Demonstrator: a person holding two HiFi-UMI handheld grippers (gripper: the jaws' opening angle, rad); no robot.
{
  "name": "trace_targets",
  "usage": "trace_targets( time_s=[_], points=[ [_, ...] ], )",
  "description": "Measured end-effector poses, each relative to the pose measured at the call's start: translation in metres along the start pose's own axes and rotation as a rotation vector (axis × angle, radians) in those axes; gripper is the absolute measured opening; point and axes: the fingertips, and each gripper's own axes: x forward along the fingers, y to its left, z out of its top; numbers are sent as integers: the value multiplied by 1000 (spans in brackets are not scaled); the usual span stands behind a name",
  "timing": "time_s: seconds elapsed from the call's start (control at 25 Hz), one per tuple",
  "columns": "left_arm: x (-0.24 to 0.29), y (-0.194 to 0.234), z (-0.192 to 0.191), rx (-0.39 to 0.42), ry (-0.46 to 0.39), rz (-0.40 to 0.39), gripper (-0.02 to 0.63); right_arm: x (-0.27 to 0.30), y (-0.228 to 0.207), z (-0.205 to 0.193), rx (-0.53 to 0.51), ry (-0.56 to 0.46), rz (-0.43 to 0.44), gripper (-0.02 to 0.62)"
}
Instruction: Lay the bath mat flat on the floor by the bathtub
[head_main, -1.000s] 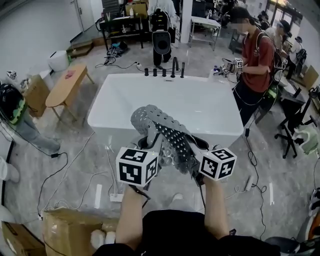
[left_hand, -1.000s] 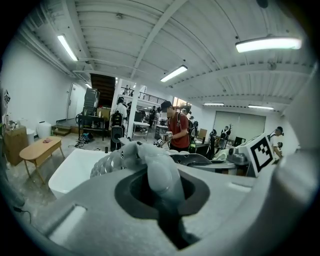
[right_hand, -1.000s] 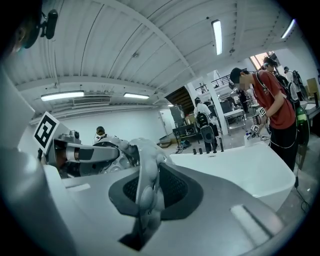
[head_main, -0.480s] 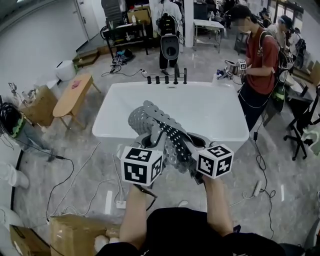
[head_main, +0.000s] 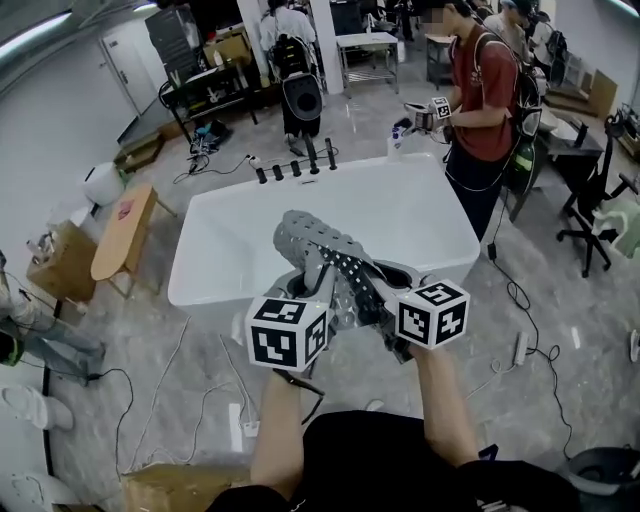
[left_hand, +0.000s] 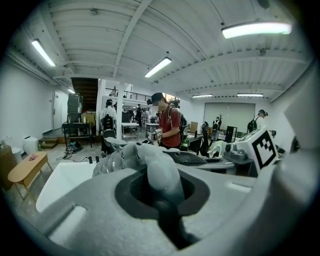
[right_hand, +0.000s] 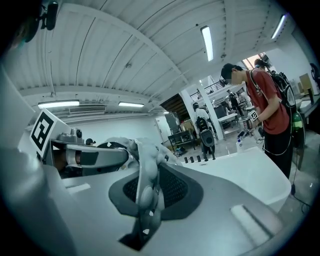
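The left claw is shut tight on a fold of the gray bath mat. The right claw is shut on another fold of it. The two claws sit side by side, close together, and the mat is bunched up between them. It sticks up in a lumpy heap with lots of little holes and bumps. The mat is up in the air, in front of the near edge of the white bathtub. It is not on the floor.

The tub is a big white box with a thin rim all around. Its long near side faces the person holding the claws. Black taps stand in a row on the far edge.

The strip of floor by the near side of the tub is gray. White cables snake over it on the left, and a white plug strip lies there too. A cardboard box sits at the bottom left.

On the right, a cable and a second plug strip lie on the floor. A person in a red shirt stands by the far right corner of the tub. A small wooden table stands off to the left, well apart from the tub.
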Motion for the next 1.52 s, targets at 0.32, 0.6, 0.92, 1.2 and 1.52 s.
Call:
trace_targets(
  time_s=[0.32, 0.6, 0.92, 1.2, 1.52],
  points=[
    [-1, 32, -13, -29, 1, 3, 21, 27, 11, -10, 27, 12, 15, 26],
    [-4, 60, -21, -63, 21, 20, 21, 52, 30, -16, 39, 52, 59, 26],
    [-12, 109, -46, -94, 77, -8, 23, 91, 50, -38, 95, 73, 23, 28],
    [2, 129, -78, -143, 156, -32, 21, 106, 40, -71, 175, 116, -34, 28],
    [17, 147, -119, -214, 184, -77, 21, 117, 27, -108, 300, 129, -86, 28]
  ],
)
